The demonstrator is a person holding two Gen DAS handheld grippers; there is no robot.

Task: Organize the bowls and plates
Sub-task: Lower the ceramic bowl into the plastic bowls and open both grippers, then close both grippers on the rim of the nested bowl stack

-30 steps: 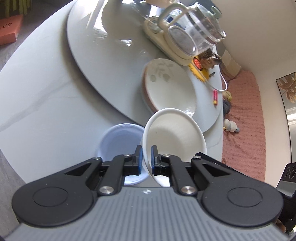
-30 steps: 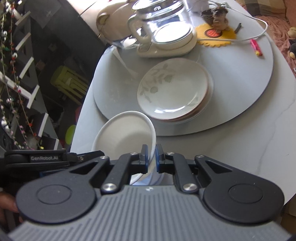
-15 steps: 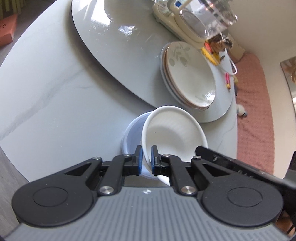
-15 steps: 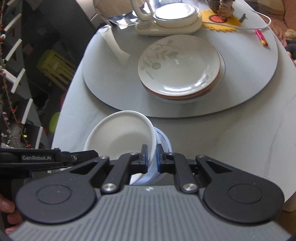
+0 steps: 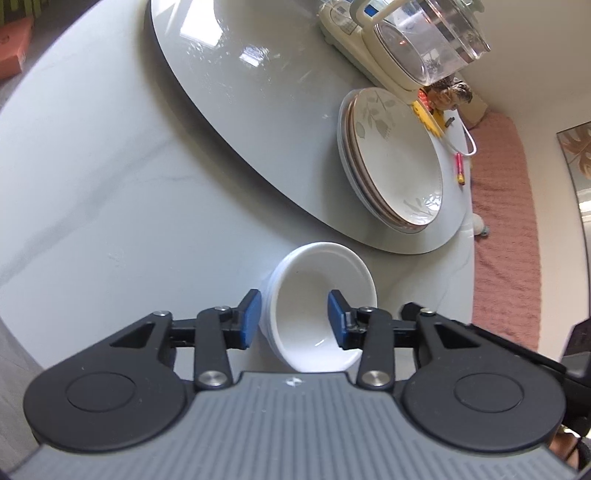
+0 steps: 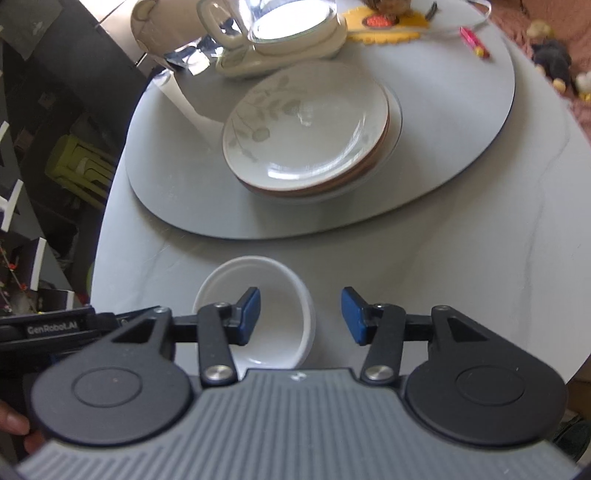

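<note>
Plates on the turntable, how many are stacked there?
3 at least, in one stack on the turntable near the glass kettle: leaf-patterned on top, brown-rimmed beneath, white at bottom; more may be hidden between.

Both jaws just opened; white bowl (image 5: pixel 325 310) released, nested in stack.

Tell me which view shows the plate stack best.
Right wrist: the plate stack sits near centre, its top face open and the leaf pattern readable, though slightly blurred. Left wrist shows it off to the side, squeezed, but with stacked rims clearer.

white bowl (image 5: pixel 325 295) near rim behind gripper body, kettle (image 5: pixel 424 40) top cropped
</note>
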